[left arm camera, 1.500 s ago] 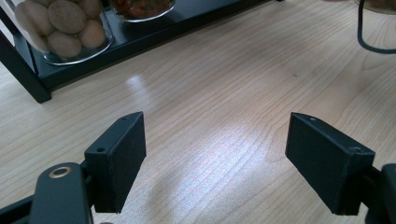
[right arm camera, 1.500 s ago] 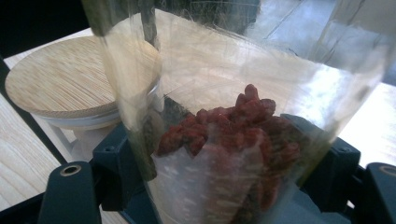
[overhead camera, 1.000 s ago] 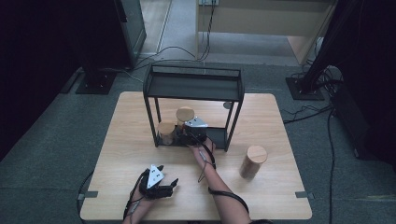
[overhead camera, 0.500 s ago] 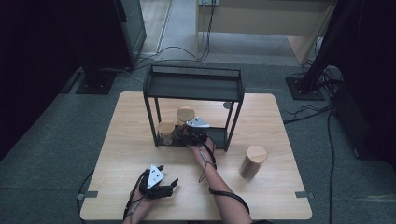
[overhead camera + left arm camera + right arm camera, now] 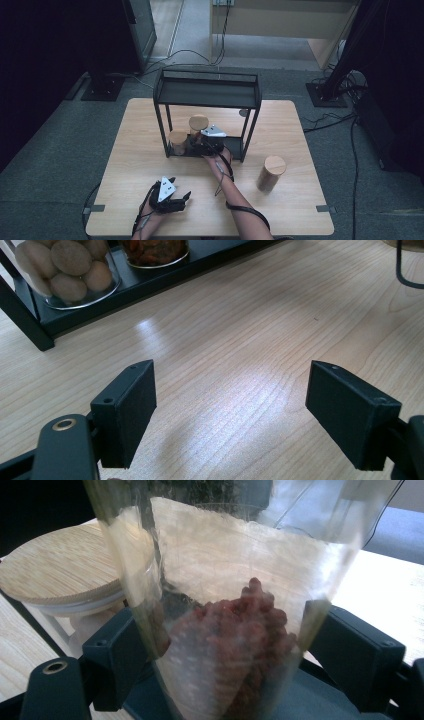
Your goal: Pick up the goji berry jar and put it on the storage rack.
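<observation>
Two jaws of our right tool [image 5: 227, 665] clench a clear jar [image 5: 225, 605] of dark red bits, standing on the rack's [image 5: 207, 92] bottom shelf; another jar's wooden lid [image 5: 60, 570] sits just left. Right forearm reaches forward. Our left tool [image 5: 230, 415] rests released over bare bench [image 5: 250, 340], near us.

Light wooden table [image 5: 140, 150], black metal shelf rack [image 5: 207, 95] at its back, lidded jar [image 5: 270, 173] right
</observation>
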Demonstrator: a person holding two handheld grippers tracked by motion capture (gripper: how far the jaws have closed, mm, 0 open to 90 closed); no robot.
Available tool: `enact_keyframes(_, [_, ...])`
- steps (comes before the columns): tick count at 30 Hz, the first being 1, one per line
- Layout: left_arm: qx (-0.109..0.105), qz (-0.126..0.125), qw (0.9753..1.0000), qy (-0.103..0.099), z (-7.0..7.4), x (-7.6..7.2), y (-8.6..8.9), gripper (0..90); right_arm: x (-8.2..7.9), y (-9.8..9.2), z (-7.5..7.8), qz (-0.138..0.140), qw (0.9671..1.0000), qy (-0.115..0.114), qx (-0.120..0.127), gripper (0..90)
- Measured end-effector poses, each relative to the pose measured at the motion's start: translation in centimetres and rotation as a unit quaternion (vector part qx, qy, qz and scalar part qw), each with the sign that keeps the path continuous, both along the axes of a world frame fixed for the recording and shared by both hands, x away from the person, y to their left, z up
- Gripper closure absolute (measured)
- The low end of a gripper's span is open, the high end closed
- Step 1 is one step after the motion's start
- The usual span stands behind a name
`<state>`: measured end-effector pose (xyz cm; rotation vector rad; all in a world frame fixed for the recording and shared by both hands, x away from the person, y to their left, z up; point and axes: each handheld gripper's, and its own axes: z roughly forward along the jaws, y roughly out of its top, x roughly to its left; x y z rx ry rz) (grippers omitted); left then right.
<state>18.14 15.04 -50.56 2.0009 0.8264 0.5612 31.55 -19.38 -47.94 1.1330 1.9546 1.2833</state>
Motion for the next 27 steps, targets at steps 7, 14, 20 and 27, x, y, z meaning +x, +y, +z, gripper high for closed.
enact_keyframes(7, [0.001, 0.0, 1.0, -0.001, 0.0, 0.0, 0.0, 20.2, -0.6, -0.4, 0.1, 0.002, 1.0, -0.001, 0.0, 17.7])
enact_keyframes(14, [0.003, 0.001, 1.0, -0.001, 0.0, 0.0, -0.1, 20.2, -1.6, -0.8, 0.4, 0.003, 0.9999, -0.007, -0.01, 17.7])
enact_keyframes(20, [0.003, 0.002, 1.0, -0.002, 0.0, 0.0, -0.1, 20.2, -2.1, -1.3, 0.8, 0.014, 0.9998, -0.012, -0.006, 17.7])
enact_keyframes(27, [0.005, 0.001, 1.0, -0.003, 0.0, 0.0, -0.2, 20.2, -3.2, -1.8, 1.1, 0.027, 0.9995, -0.018, -0.005, 17.7])
